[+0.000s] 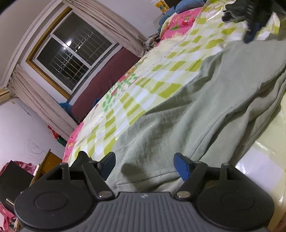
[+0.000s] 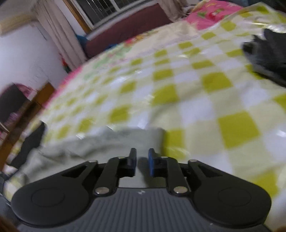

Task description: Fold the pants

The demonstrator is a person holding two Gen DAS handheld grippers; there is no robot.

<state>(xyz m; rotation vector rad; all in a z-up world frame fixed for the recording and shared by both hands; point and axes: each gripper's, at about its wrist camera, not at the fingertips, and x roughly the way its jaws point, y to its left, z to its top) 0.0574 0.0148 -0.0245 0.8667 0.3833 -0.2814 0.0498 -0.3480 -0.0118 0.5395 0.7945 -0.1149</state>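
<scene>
So the bed (image 1: 143, 85) takes up most of what I see, covered in a glossy yellow-green and white checked sheet (image 2: 196, 100) with a pink floral edge. Behind it there's a window (image 1: 71, 58) with a grille and beige curtains (image 1: 41, 107) either side. The pants (image 1: 205, 110) — pale grey-green, soft fabric — lie spread across the near part of the bed, with layered edges bunched along the right in my left view. A dark garment (image 1: 250, 14) sits further up the bed, well apart from them. My left gripper (image 1: 144, 166) hovers over the near edge of the pants with its blue pads spread wide, nothing between them. My right gripper (image 2: 142, 161) is over another bit of the pants (image 2: 110, 141) — fingers only slightly parted, not pinching anything. That view's pretty blurry.
</scene>
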